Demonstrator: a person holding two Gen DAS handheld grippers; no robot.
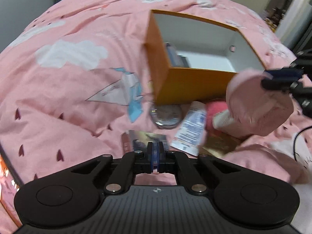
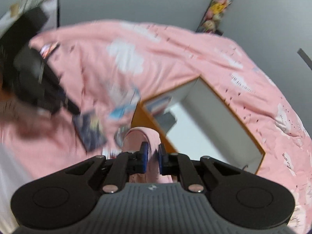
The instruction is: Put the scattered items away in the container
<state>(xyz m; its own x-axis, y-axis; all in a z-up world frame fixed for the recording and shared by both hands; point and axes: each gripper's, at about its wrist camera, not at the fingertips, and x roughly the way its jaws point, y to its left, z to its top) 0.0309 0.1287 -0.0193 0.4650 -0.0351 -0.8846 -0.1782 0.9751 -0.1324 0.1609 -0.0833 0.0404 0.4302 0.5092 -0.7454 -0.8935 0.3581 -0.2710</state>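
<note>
An orange box (image 1: pixel 187 85) with white inner walls stands open on the pink bedspread, and its rim (image 2: pixel 243 124) also shows in the right wrist view. My left gripper (image 1: pixel 155 148) is shut, its tips closed over the near edge of a dark picture card (image 1: pixel 144 136). From the right wrist view that card (image 2: pixel 89 130) lies just beyond the left gripper (image 2: pixel 75 109). My right gripper (image 2: pixel 152 152) is shut on a soft pink pouch (image 2: pixel 140 136). It holds the pouch (image 1: pixel 259 101) off the bed, right of the box's near corner, the right gripper (image 1: pixel 268 78) coming in from the right.
In front of the box lie a round silver tin (image 1: pixel 165 117), a white tube with blue print (image 1: pixel 192 128), a red fuzzy item (image 1: pixel 211 111), a white bottle (image 1: pixel 222 120) and a golden flat piece (image 1: pixel 220 144). Dark items (image 1: pixel 175 56) sit inside the box. Grey walls ring the bed.
</note>
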